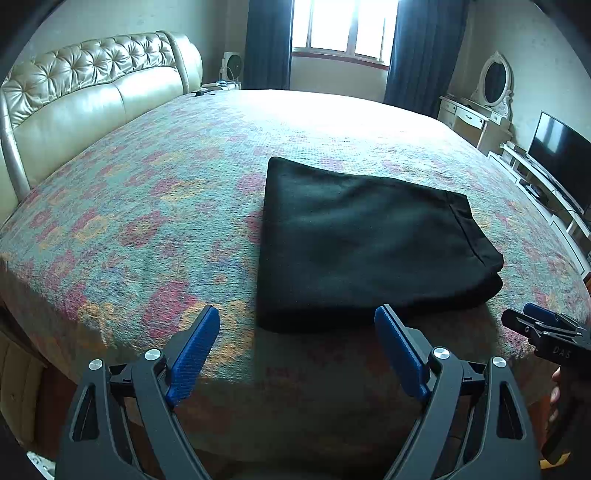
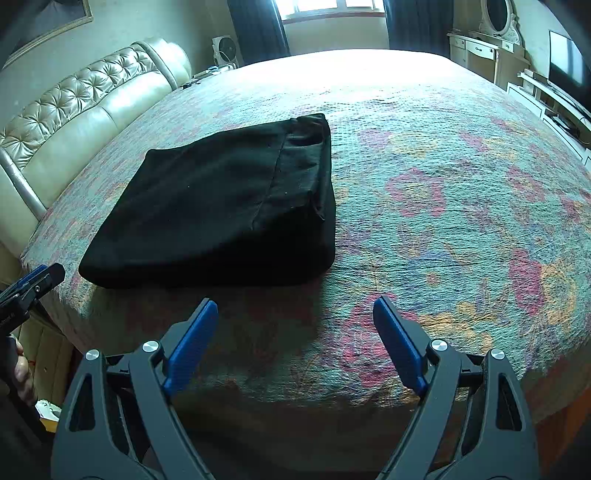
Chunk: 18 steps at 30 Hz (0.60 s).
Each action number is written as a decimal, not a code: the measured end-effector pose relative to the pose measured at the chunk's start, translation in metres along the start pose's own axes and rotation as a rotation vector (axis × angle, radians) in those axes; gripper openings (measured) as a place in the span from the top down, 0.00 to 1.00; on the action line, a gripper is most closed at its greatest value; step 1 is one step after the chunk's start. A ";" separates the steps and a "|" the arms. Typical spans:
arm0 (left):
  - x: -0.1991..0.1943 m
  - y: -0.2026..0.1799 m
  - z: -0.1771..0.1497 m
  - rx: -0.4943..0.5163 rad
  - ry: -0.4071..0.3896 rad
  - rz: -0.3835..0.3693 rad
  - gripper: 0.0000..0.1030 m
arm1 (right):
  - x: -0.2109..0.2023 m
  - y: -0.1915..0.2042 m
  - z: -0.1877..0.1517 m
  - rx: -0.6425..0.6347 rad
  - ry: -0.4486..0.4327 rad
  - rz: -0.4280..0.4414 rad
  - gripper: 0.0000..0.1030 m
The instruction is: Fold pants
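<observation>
**Black pants found folded on bed; both grippers wide and empty**

No open container is seen. The only storage noted is a cream dressing table [image 1: 476, 122] with closed drawers against the far wall; its contents cannot be told.

The pants [image 1: 362, 240] are found folded into a thick, roughly square black bundle, laid flat on the bedspread [image 1: 155, 206] near the front edge of the bed. A stitched band is seen along the bundle's right side, with stacked layers showing at that edge.

The left gripper [image 1: 297, 325] is held just short of the bundle's near edge, its blue pads [image 1: 192, 354] spread wide with nothing between them. The right gripper [image 2: 295, 317] is held over bare bedspread, to the right of the bundle and apart from it, likewise spread wide and empty. A hand [image 1: 556, 391] is partly seen on the right gripper's handle.

The bedspread is a woven cover patterned in pink, teal and orange. A tufted cream headboard [image 1: 92, 92] is seen at left. A bright window [image 1: 347, 26] with dark blue curtains [image 1: 267, 44] is seen beyond the bed, an oval mirror [image 1: 495, 79] above the dressing table, and a dark television [image 1: 557, 151] on a low white unit at right.
</observation>
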State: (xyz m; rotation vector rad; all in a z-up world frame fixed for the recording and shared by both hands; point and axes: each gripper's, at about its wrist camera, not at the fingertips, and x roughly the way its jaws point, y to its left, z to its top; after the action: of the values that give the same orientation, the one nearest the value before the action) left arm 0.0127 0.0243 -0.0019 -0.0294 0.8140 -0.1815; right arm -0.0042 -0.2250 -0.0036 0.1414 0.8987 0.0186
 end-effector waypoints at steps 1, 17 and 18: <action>0.001 0.001 0.000 -0.002 0.000 0.000 0.18 | 0.000 0.000 0.000 0.000 0.000 0.000 0.17; 0.001 0.006 0.002 -0.028 0.002 0.018 0.18 | 0.004 0.003 -0.003 0.001 0.019 0.008 0.17; 0.001 0.005 0.002 -0.027 0.000 0.020 0.18 | 0.004 0.003 -0.004 0.002 0.020 0.008 0.17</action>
State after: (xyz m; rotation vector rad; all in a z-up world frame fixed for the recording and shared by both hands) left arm 0.0156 0.0295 -0.0014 -0.0470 0.8168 -0.1514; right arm -0.0044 -0.2212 -0.0084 0.1467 0.9182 0.0272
